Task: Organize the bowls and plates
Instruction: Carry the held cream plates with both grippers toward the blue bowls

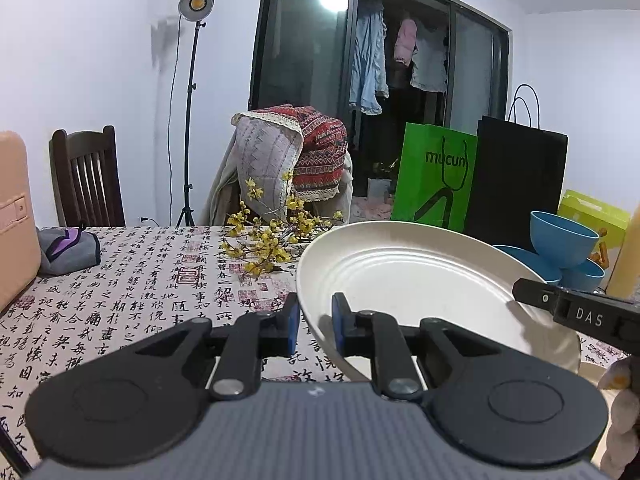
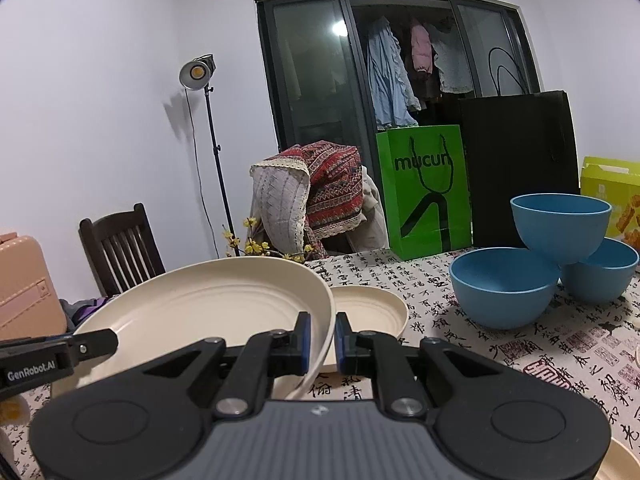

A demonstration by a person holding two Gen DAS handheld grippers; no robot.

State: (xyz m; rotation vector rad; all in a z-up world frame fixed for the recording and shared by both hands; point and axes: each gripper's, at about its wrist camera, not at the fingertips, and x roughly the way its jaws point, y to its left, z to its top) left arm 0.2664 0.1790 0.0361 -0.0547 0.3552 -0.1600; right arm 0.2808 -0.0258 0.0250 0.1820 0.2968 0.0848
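Note:
A large cream plate (image 1: 420, 280) hangs above the patterned tablecloth, held at two sides. My left gripper (image 1: 316, 314) is shut on its left rim. On its right rim my right gripper (image 2: 322, 336) is shut, and the plate (image 2: 208, 304) tilts slightly there. Each view shows the other gripper's black finger on the far rim. Just behind it a second cream plate (image 2: 368, 308) lies on the table. Right of that stand three blue bowls: one in front (image 2: 504, 288), one behind (image 2: 600, 276), and one resting on top of both (image 2: 560, 224).
At the table's far side stand a green paper bag (image 2: 424, 192) and a black bag (image 2: 520, 168), with a yellow box (image 2: 612, 188) at right. Yellow flower branches (image 1: 264, 236), a grey pouch (image 1: 68, 248) and a pink case (image 1: 16, 216) lie at left. Chairs stand behind.

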